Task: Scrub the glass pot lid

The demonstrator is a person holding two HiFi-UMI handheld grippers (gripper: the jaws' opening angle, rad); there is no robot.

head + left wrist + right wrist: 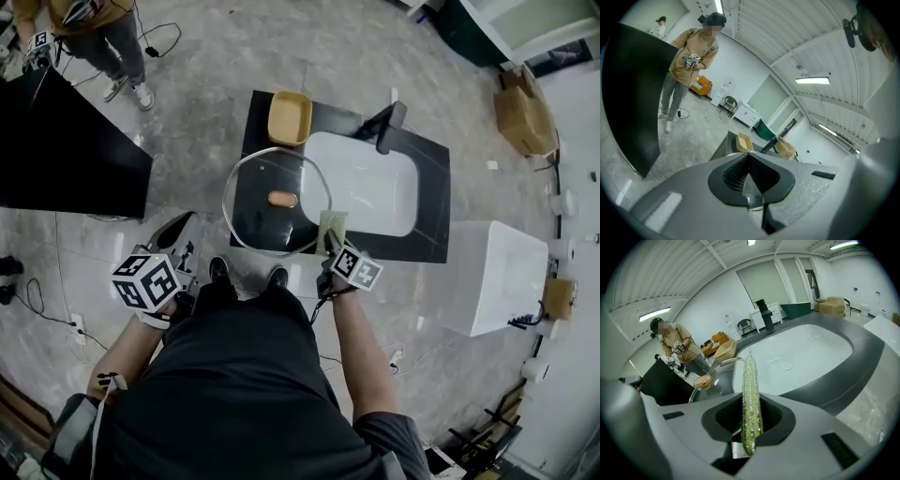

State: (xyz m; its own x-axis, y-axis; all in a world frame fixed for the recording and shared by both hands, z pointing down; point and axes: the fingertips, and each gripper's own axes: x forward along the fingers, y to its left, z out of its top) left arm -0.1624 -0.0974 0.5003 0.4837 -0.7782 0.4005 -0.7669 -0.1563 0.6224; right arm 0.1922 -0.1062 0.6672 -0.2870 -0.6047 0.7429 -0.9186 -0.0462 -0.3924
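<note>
The glass pot lid [262,211], metal-rimmed with a tan knob [282,199], lies flat on the black counter [427,220], its right side overhanging the white sink [370,187]. My right gripper [330,240] is shut on a green scouring pad [332,224] that meets the lid's near right rim. In the right gripper view the pad [750,380] stands edge-on between the jaws of that gripper [751,401], with the lid rim [723,361] and knob [703,380] to the left. My left gripper [178,228] hangs left of the counter, off the lid; its jaws [748,157] are together, holding nothing.
A yellow bowl [289,117] sits at the counter's far left corner and a black faucet [384,125] behind the sink. A person [94,28] stands beyond a black table [66,141]. A white box [497,277] stands to the right, cardboard boxes [525,112] farther back.
</note>
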